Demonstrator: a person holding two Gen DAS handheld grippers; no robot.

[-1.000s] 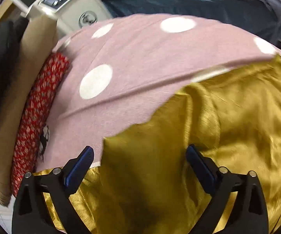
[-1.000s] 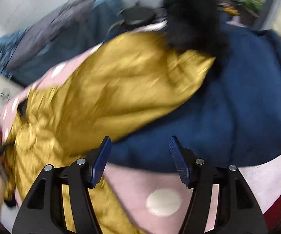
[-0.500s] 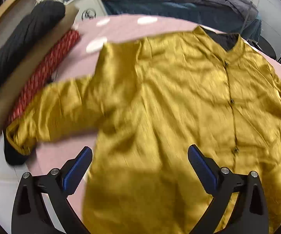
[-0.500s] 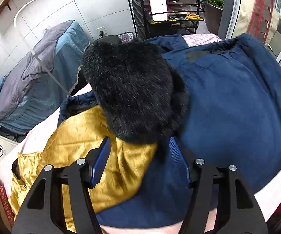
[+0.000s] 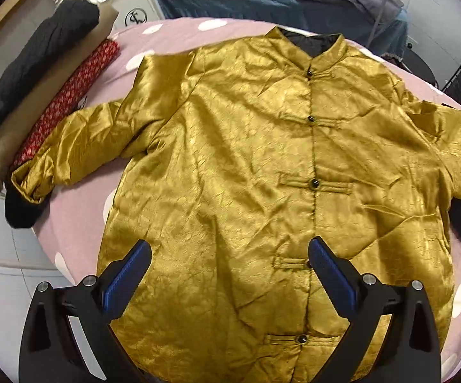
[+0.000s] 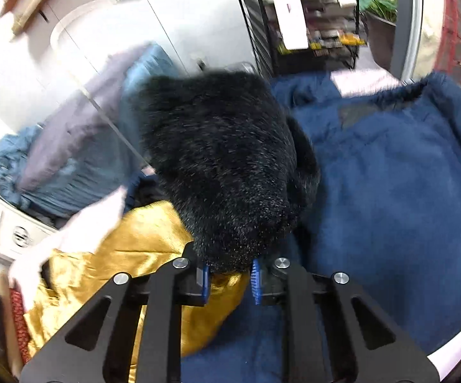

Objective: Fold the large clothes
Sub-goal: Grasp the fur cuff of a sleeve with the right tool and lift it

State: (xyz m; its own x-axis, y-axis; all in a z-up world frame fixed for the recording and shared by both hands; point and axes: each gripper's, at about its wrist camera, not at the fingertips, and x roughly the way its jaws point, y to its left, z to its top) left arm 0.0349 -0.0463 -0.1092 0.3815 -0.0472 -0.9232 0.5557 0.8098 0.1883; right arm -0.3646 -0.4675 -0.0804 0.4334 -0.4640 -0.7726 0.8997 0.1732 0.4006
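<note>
1. Your right gripper [image 6: 228, 279] is closing on the black fur cuff [image 6: 220, 166], which sits between the pads and runs away toward 12 o'clock over the blue coat [image 6: 390, 198].
2. Your left gripper [image 5: 228, 274] hangs with its jaws wide apart and nothing in them, above the gold jacket [image 5: 262, 175]'s hem.
3. The jacket lies face up on the pink spotted cover [image 5: 70, 223], its button line running hem to collar toward 12 o'clock.
4. Its other sleeve reaches out to 9 o'clock, so I judge your left hand the nearer for folding it in.
</note>
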